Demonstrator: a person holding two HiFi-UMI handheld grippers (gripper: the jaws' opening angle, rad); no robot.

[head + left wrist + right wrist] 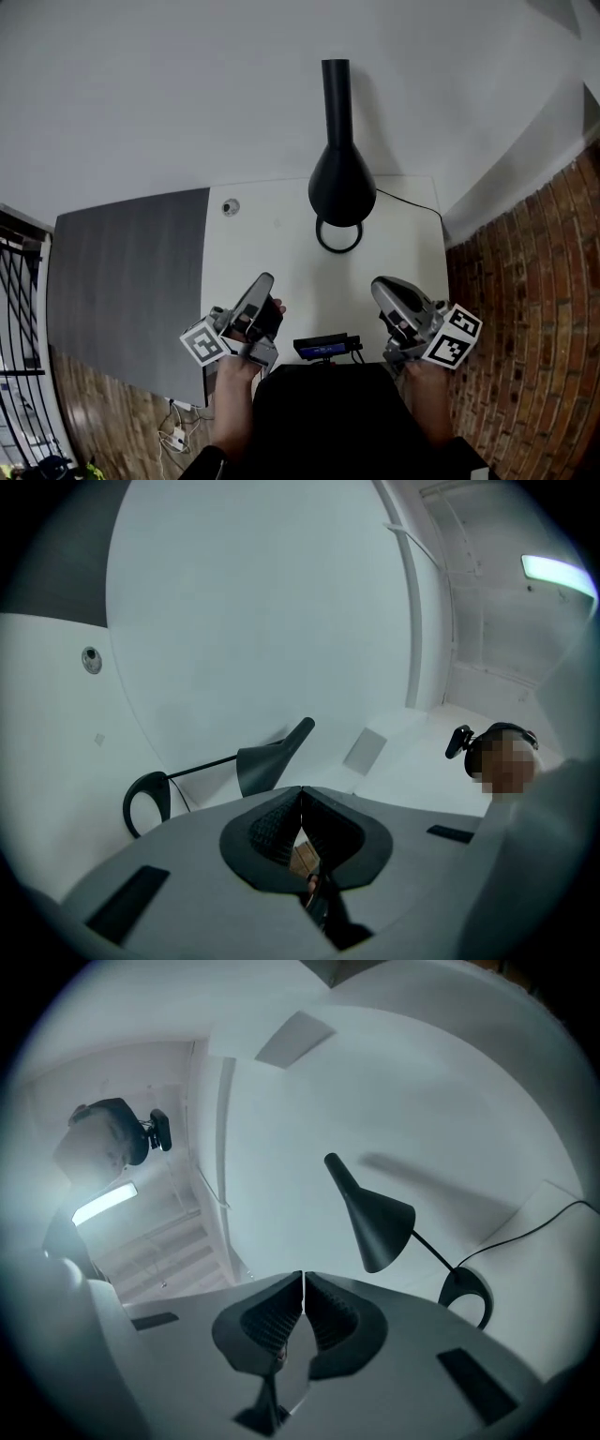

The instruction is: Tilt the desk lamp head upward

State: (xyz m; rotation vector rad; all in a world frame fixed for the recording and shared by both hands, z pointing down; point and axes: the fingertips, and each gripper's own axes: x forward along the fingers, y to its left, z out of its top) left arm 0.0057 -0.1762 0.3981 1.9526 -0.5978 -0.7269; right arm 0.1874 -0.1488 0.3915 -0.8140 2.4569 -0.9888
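Note:
A black desk lamp stands at the back of the white desk (281, 272). Its cone-shaped head (341, 178) sits over a ring base (338, 236). From the left gripper view the lamp head (272, 758) lies ahead and the ring base (146, 802) to its left. In the right gripper view the head (375, 1218) points up and left above its base (467, 1293). My left gripper (263, 284) is shut and empty, held near the desk's front left. Over the front right my right gripper (378, 289) is shut and empty too. Both are well short of the lamp.
A black cord (408, 201) runs from the lamp toward the right desk edge. A small round grommet (231, 207) sits at the desk's back left. A dark device with a blue screen (324, 348) lies at the front edge. A brick wall (525, 309) is at the right.

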